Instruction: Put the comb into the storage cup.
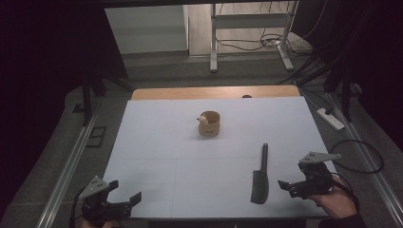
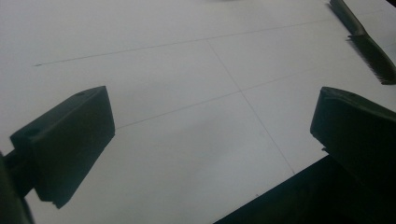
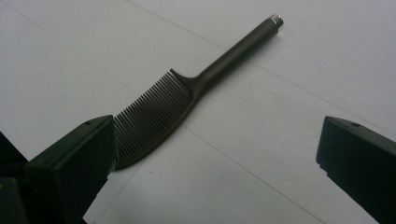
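Note:
A dark comb (image 1: 260, 176) lies flat on the white table (image 1: 166, 166), handle pointing away from me, teeth end near the front edge. My right gripper (image 1: 293, 178) hovers just right of it, open and holding nothing. In the right gripper view the comb (image 3: 187, 93) lies ahead and slightly left, its teeth close to the left jaw, and the right gripper (image 3: 217, 144) has its jaws spread wide. My left gripper (image 1: 125, 192) sits at the front left corner, open and holding nothing. From the left gripper (image 2: 212, 112) the comb (image 2: 369, 44) shows far off at the top right.
A small tan cup (image 1: 209, 124) with a pale object at its rim stands mid-table toward the back. A wooden strip (image 1: 214, 91) edges the far side. A power strip (image 1: 330, 118) and cables lie on the floor to the right.

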